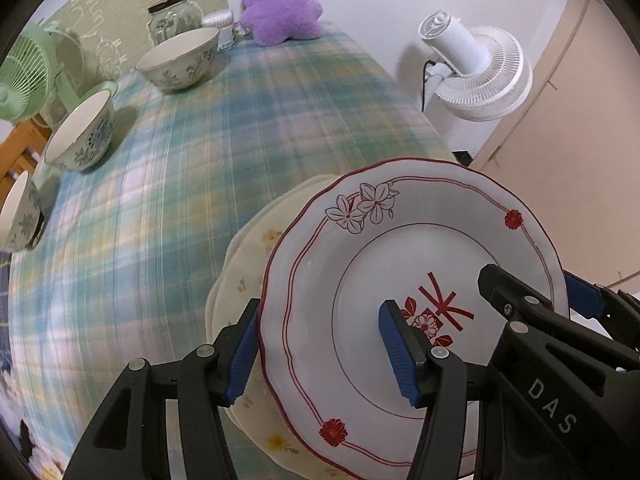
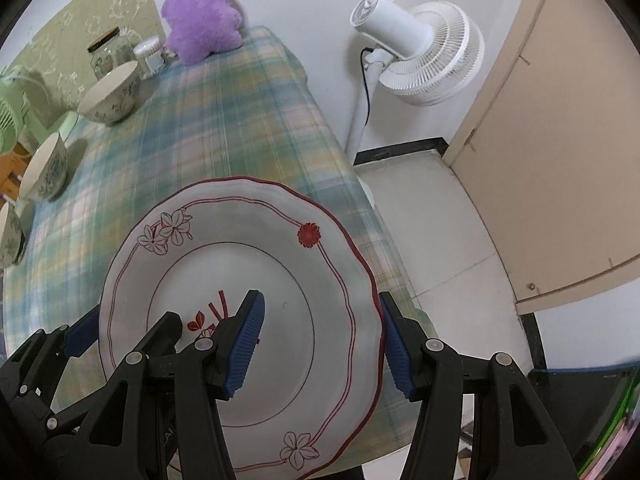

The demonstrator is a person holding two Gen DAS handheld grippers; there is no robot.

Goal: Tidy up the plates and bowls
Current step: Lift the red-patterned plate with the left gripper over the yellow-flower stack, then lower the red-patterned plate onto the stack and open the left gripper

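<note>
A white plate with red trim and flower drawings (image 1: 360,248) (image 2: 240,264) is carried between both grippers above the plaid table. My left gripper (image 1: 320,320) is shut on its left rim, one pad over the plate and one under it. My right gripper (image 2: 320,300) is shut on the right rim in the same way, and its fingers (image 1: 520,304) show at the far side in the left wrist view. Just under the plate a cream plate with yellow flowers (image 1: 240,276) lies on the cloth. Three patterned bowls (image 1: 180,60) (image 1: 80,136) (image 1: 20,216) stand along the left side.
A glass jar (image 1: 172,16), a purple plush toy (image 1: 280,0) and a green fan (image 1: 24,76) stand at the table's far end and left. A white standing fan (image 2: 420,48), a tiled floor (image 2: 440,220) and a beige door (image 2: 560,140) lie beyond the table's right edge.
</note>
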